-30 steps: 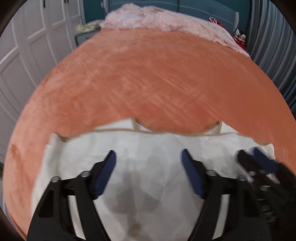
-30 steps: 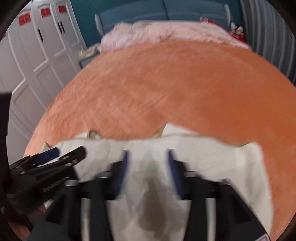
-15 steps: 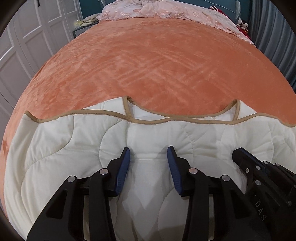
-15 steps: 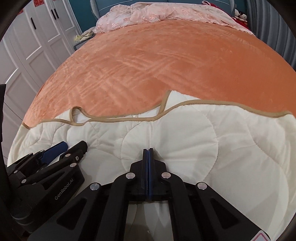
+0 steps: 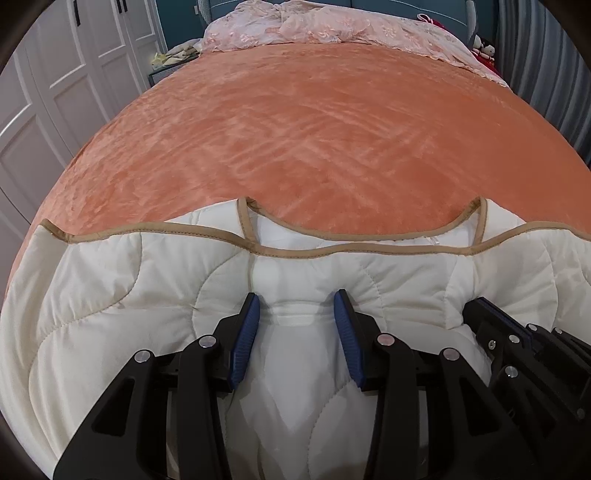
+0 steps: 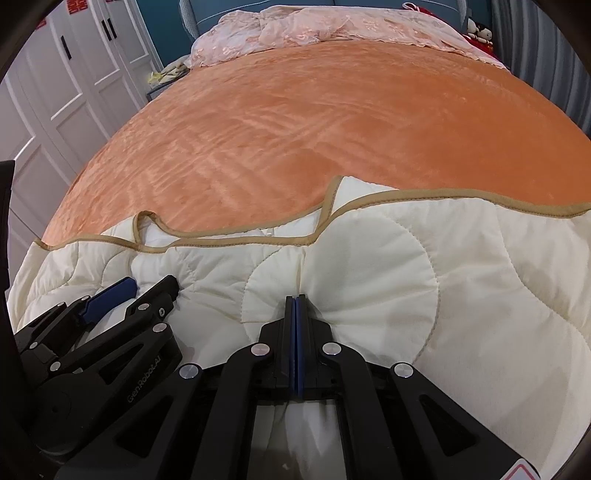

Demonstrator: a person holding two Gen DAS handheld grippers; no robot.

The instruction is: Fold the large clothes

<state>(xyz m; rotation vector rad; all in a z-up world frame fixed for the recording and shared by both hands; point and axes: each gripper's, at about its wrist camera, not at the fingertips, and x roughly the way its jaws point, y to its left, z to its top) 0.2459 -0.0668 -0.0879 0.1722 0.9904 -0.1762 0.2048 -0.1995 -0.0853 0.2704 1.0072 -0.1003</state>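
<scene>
A cream quilted garment (image 5: 110, 295) with tan edging lies spread across the near end of an orange bed cover (image 5: 314, 122); it also shows in the right wrist view (image 6: 480, 277). My left gripper (image 5: 297, 306) is open, its blue pads on either side of a raised fold of the fabric. My right gripper (image 6: 296, 306) is shut on a pinched fold of the garment. The right gripper shows at the right of the left wrist view (image 5: 517, 343). The left gripper shows at the lower left of the right wrist view (image 6: 122, 299).
Pink lace bedding (image 5: 332, 26) lies bunched at the bed's far end. White wardrobe doors (image 5: 55, 74) stand to the left. A grey curtain (image 5: 546, 55) hangs at the right. The orange bed cover (image 6: 314, 110) stretches beyond the garment.
Both grippers came down onto the garment. The right gripper closed on a fold of it. The left gripper's jaws narrowed around a fold but stay open.
</scene>
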